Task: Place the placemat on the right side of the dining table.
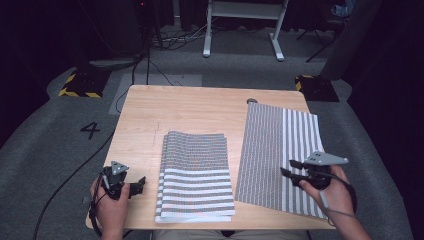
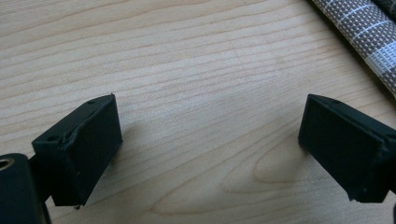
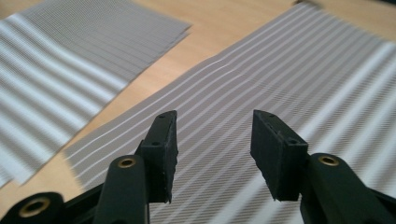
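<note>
Two hand-held grippers, two lots of striped placemats on one pale wooden table point(image 1: 150, 107), seen from above. Right gripper point(image 1: 291, 168) hovers over the single mat point(image 1: 277, 150), a flat woven rectangle lying slightly askew at the table's 3 o'clock side, its near corner reaching the front edge at approx. 5 o'clock. Its jaws stand partly apart w/ nothing between them; in the right gripper view the fingertips point(image 3: 163, 140) float above the mat's weave, not pressing it. Mat is grey-brown mesh w/ white bands running lengthwise along its right portion, the rest a fine check.

Second lot: a stack of mats point(image 1: 195, 170) at table centre toward 6 o'clock, same woven stuff, edges fanned so several layers show at the left side and near end (exact count can't be told). Bands here run crosswise on the near half. Stack and single mat lie just beside each other, a strip of bare wood between.

Left gripper point(image 1: 137, 184) rests at the 7 o'clock corner, held in the left hand point(image 1: 111, 207), jaws wide apart and empty over bare woodgrain; the stack's edge shows at its view's upper right.

Around: grey carpet, a "4" marked on the floor at 9 o'clock, cables, two yellow-black hazard blocks, a white frame's legs at 12 o'clock. Nothing blocks either mat.
</note>
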Motion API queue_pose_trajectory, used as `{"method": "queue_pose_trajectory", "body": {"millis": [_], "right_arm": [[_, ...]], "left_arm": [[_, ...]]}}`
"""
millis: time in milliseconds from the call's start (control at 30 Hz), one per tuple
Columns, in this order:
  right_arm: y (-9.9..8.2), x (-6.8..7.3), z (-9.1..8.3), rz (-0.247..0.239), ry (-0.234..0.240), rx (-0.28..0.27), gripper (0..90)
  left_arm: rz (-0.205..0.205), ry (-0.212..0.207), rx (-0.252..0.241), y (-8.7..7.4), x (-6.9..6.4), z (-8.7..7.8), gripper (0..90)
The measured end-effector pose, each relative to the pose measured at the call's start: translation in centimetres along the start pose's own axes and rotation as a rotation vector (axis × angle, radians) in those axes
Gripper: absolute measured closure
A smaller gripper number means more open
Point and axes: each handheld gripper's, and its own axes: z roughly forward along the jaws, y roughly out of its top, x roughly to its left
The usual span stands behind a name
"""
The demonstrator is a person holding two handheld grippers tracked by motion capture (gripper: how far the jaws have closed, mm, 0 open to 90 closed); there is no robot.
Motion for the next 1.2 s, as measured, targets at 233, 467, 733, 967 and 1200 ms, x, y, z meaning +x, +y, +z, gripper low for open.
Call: {"method": "queue_pose_trajectory", "body": {"millis": [233, 467, 733, 967, 1200], "right_arm": [[-0.7, 5.9, 3.4, -0.025, 0.137, 0.057, 49.4], [-1.5, 9.2, 7.2, -0.06, 0.155, 0.116, 44.1], [-2.9, 10.3, 9.8, -0.14, 0.116, 0.171, 34.2], [-2.9, 8.8, 9.7, -0.134, 0.103, 0.139, 73.9], [-2.7, 8.1, 9.2, -0.202, 0.101, 0.142, 87.9]], "left_arm": [[0.0, -0.002, -0.001, 0.0, 0.0, 0.0, 6.2], [0.004, -0.002, 0.0, 0.0, 0.0, 0.0, 6.1], [0.005, -0.012, 0.001, 0.0, 0.0, 0.0, 5.9], [0.011, -0.003, 0.003, 0.0, -0.1, 0.0, 5.6], [0.014, -0.005, 0.003, 0.1, -0.1, 0.0, 5.5]]}}
